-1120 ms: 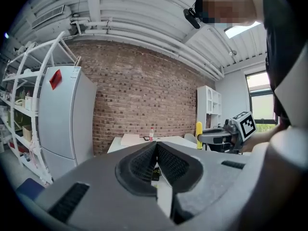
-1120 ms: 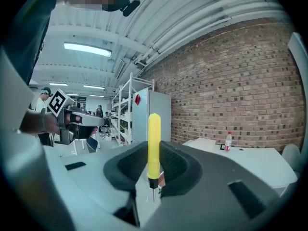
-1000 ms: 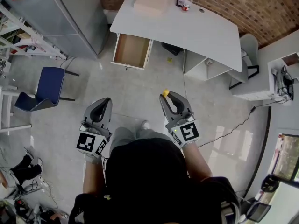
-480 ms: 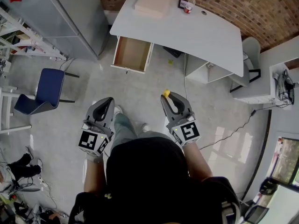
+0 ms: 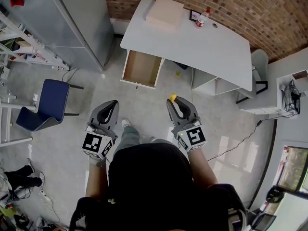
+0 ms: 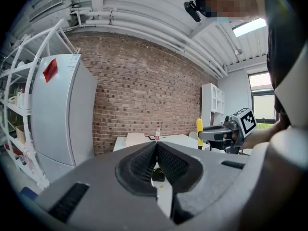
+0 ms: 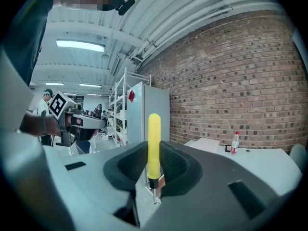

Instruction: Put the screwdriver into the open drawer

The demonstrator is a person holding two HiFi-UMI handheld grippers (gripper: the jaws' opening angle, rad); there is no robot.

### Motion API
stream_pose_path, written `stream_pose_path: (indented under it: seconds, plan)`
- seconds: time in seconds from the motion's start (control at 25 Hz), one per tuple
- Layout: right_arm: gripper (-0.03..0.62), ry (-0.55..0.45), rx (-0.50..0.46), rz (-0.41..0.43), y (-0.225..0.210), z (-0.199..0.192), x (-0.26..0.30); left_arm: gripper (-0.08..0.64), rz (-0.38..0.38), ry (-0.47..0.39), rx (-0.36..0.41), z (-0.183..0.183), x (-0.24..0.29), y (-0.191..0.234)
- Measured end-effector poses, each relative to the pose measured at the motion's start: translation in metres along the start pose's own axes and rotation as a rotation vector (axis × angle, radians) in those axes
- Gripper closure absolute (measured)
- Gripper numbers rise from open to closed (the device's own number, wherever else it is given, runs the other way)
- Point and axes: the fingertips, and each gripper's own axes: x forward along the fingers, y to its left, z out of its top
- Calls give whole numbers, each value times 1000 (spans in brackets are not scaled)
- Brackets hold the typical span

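A yellow-handled screwdriver [image 7: 154, 143] stands upright in the right gripper [image 7: 153, 150]. Its dark ribbed fingers [image 7: 177, 166] are clamped on the lower part of the handle, and the short metal shaft points down between them. From the head view only the yellow end of the handle [image 5: 172, 97] shows, at the tip of the right gripper [image 5: 175, 101], which is held out over the grey floor [image 5: 144, 105] in front of the person [image 5: 149, 177]. The left gripper [image 5: 111, 105] is level with it and a little apart. Its fingers [image 6: 144, 163] are pressed together tip to tip with nothing between them, as the left gripper view shows [image 6: 156, 146].

The open drawer [image 5: 142, 67], wooden inside and with nothing to be seen in it, juts from the left end of a white table [image 5: 207, 42] ahead. It is well apart from both grippers, and the screwdriver is not in it. On the table near the brick wall [image 5: 231, 4] lie a flat pale box [image 5: 165, 12] and, to its right, a small bottle with a red cap [image 5: 202, 17].

A tall grey refrigerator [image 5: 82, 18] stands to the left of the table, and a blue chair [image 5: 45, 105] stands further left on the floor. One of the person's shoes [image 5: 125, 123] shows between the two grippers.
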Motion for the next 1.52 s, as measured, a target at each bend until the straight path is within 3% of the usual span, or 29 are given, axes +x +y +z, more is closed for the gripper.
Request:
stream_pose_path:
  seconds: [0.36, 0.48, 0.8, 1.52]
  plan:
    - [509, 26, -2, 2, 24, 18, 89, 557, 6, -35, -8, 13, -2, 93]
    - [509, 36, 2, 23, 41, 20, 123, 557, 28, -17, 21, 10, -9, 124]
    - [509, 72, 21, 83, 65, 15, 185, 557, 82, 14, -11, -5, -21, 179]
    - [509, 205, 108, 235, -3, -31, 302, 557, 246, 96, -137, -31, 54, 245]
